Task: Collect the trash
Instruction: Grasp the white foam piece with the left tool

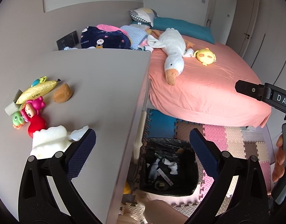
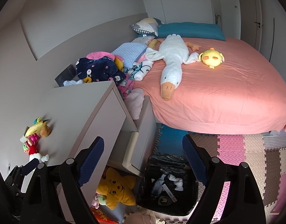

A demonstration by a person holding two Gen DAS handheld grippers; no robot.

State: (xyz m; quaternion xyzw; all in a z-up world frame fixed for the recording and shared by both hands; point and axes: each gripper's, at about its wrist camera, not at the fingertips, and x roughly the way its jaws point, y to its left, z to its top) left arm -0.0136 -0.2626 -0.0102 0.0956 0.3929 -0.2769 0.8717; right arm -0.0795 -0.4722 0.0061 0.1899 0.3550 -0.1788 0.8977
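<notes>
In the left wrist view the left gripper [image 1: 143, 145] is held wide open and empty with the trash bin [image 1: 168, 165] at 6 o'clock, and in the right wrist view the right gripper [image 2: 143, 154] is spread and empty above that bin at 6 o'clock, so the white scrap [image 1: 49, 141] should be pinched gently.

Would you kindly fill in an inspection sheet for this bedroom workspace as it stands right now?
Surface: grey cabinet top, mostly bare toward its right edge.
Job's things: black-lined trash bin on the floor beside the cabinet, already holding white and grey scraps; white foam piece on the cabinet top near the left gripper.
Clutter: plastic toys clustered on the cabinet; yellow star plush on the floor.
Grippers: left gripper open, empty; right gripper open, empty.
Cables: nothing seen.
Surroundings: bed with pink sheet, goose plush, foam floor mats.
</notes>
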